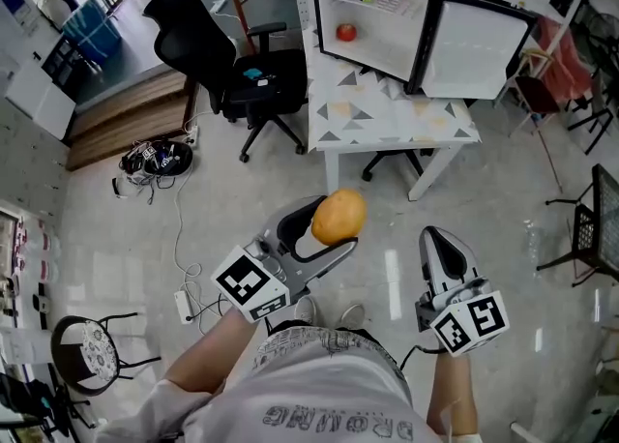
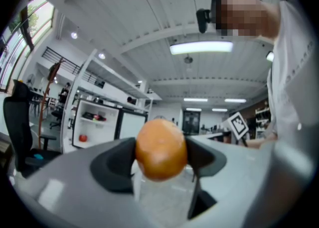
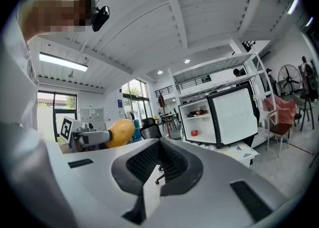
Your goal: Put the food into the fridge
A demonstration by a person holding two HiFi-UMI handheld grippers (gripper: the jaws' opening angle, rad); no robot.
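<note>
Carrying the round orange-yellow fruit (image 2: pixel 160 148) clamped in my left tool (image 1: pixel 337 224), I'd hold the squeeze gentle and steer it level toward the small white open-doored fridge (image 1: pixel 372 30) on the white triangle-patterned table (image 1: pixel 387 122), well ahead. I'd aim beside the red round item (image 1: pixel 345 32). Both tools point level, and my right tool (image 1: pixel 440 238) has its jaws together, empty.

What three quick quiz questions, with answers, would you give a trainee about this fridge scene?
1. True or false: the fridge has its door shut.
2. The left gripper holds: A a bottle, B an orange fruit, C nothing.
3. Fill in: the fridge stands on a white ____.
Key: 1 false, the door stands open; 2 B; 3 table.
</note>
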